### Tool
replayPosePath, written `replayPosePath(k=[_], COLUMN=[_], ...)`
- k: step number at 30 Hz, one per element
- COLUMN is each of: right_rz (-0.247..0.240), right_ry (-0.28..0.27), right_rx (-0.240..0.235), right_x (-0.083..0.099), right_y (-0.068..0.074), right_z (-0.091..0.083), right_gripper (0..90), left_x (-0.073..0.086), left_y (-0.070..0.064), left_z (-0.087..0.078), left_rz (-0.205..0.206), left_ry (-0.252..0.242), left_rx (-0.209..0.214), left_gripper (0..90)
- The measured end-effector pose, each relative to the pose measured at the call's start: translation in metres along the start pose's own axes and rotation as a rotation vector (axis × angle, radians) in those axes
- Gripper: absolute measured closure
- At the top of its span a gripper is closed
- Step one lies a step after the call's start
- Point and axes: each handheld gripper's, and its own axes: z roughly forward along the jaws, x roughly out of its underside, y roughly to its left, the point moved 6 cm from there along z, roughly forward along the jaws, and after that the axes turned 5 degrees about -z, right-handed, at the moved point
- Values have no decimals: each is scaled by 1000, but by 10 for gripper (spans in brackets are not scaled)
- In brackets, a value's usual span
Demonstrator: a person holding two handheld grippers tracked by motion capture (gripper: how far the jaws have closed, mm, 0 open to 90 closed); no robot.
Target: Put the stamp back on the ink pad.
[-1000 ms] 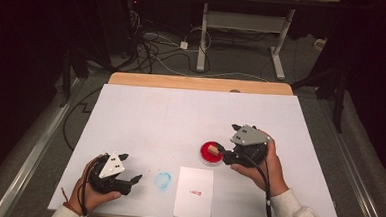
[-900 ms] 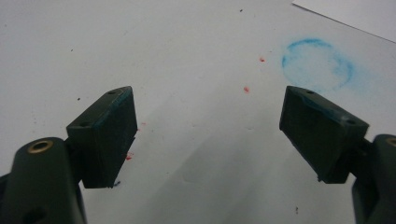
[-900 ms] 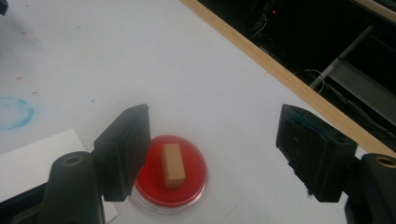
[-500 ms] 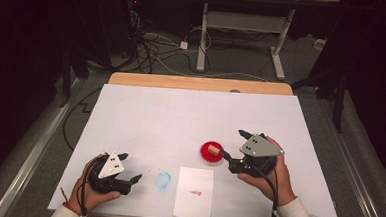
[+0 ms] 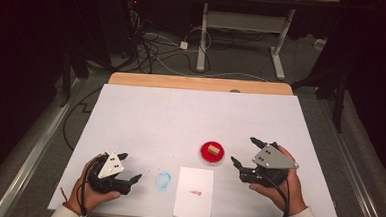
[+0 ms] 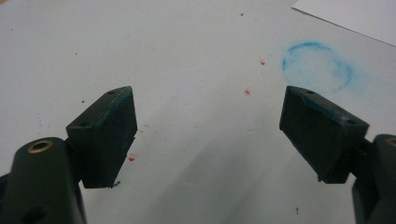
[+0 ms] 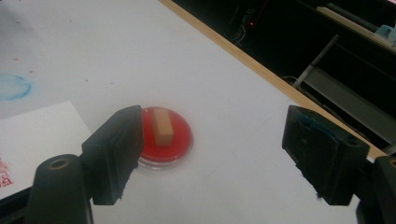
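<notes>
Both claws spread, empty | right claw beside red ink pad | wooden stamp on pad | left claw near blue smudge

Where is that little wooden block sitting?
The block lies in the red dish near the table's middle, just left of the right gripper, above the paper.

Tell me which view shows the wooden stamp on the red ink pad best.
The right gripper view: the wooden stamp lies close, lengthwise on the red ink pad, just beyond the open right gripper. The high view shows the stamp small, a tan block on the pad. The left gripper view faces a blue ring stain instead.
</notes>
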Motion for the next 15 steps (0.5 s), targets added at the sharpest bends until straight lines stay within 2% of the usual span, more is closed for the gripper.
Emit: replayPosePath(k=[7, 10, 15], right_rz=[23, 20, 40], right_ry=[-1, 17, 13], right_rx=[17, 16, 23], right_x=[19, 26, 37], right_y=[-4, -4, -3], right_z=[-10, -14, -22], right_gripper=[204, 209, 206], left_x=[0, -1, -2], left_y=[0, 0, 1], left_z=[0, 0, 0], left_rz=[2, 1, -4], left_ry=[3, 0, -8], left_rx=[-1, -5, -8], left_gripper=[184, 184, 184])
